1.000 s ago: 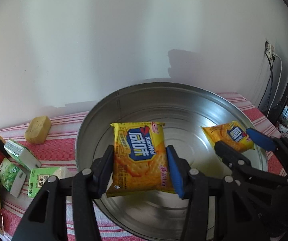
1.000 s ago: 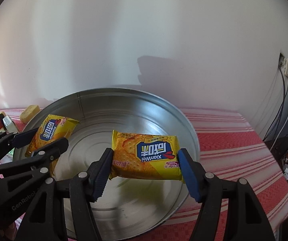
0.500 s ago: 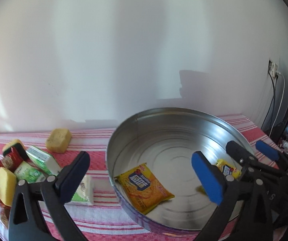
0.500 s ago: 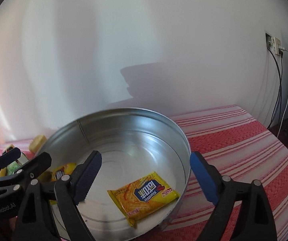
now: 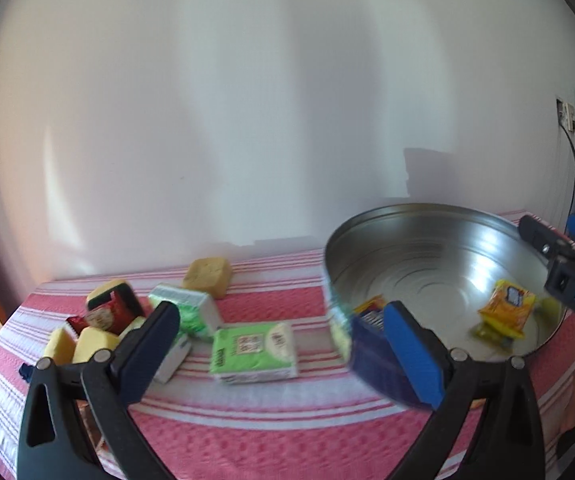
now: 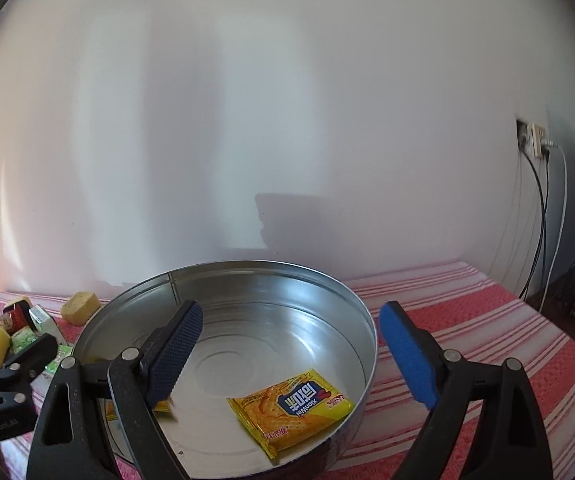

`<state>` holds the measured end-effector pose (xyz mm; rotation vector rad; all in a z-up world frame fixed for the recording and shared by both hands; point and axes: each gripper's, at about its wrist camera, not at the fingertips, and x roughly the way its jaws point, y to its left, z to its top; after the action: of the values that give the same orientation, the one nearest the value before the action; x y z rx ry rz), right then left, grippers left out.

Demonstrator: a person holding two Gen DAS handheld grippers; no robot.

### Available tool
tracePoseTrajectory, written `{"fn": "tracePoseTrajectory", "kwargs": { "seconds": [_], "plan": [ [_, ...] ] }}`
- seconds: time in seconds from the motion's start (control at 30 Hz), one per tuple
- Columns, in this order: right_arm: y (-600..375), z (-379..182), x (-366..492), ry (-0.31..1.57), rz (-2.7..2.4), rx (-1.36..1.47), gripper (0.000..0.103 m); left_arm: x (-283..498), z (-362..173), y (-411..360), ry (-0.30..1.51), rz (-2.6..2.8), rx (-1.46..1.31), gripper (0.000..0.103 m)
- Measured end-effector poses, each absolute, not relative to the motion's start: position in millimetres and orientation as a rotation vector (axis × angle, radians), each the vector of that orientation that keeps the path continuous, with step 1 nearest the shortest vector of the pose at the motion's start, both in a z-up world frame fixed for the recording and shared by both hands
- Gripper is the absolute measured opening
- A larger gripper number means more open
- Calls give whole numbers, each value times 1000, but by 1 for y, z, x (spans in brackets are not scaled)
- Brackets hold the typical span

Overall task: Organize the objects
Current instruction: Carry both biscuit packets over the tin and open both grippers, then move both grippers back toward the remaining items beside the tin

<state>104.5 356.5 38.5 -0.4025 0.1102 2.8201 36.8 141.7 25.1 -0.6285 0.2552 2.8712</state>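
A round metal tin [image 6: 247,280] [image 5: 427,220] stands on the red striped cloth. Two yellow cracker packets lie flat in it: one [image 6: 291,406] [image 5: 507,308] near the tin's right wall, the other [image 6: 163,406] [image 5: 371,308] mostly hidden behind fingers. My left gripper [image 5: 283,344] is open and empty above the cloth left of the tin, over a green and white carton [image 5: 255,350]. My right gripper [image 6: 293,352] is open and empty above the tin. Each gripper shows at the edge of the other's view.
A cluster of small snacks lies at the cloth's left end: green cartons [image 5: 187,310], yellow blocks [image 5: 75,344], a red packet [image 5: 107,314] and a yellow sponge-like cake [image 5: 207,274]. A white wall stands close behind. A socket with cables [image 6: 535,144] is at the right.
Both grippers opened and dropped their cracker packets into the tin, then lifted away. My left gripper has swung left toward the snack cluster; my right stays above the tin.
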Motion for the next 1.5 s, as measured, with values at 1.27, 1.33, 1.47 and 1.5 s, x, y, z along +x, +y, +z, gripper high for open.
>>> {"fn": "tracePoseTrajectory", "kwargs": {
  "seconds": [1.27,1.33,1.47,1.5],
  "plan": [
    [135,26,96,-54,3057,-798,92,-10,-36,-58,-48,2857,-1392,102],
    [132,22,90,-46,3047,-848,92,-16,-42,-60,-67,2817,-1438,102],
    [135,17,83,12,3030,-906,92,-19,-44,-60,-46,2794,-1428,100],
    [137,15,81,26,3024,-920,92,-19,-44,-61,-48,2799,-1424,98]
  ]
}}
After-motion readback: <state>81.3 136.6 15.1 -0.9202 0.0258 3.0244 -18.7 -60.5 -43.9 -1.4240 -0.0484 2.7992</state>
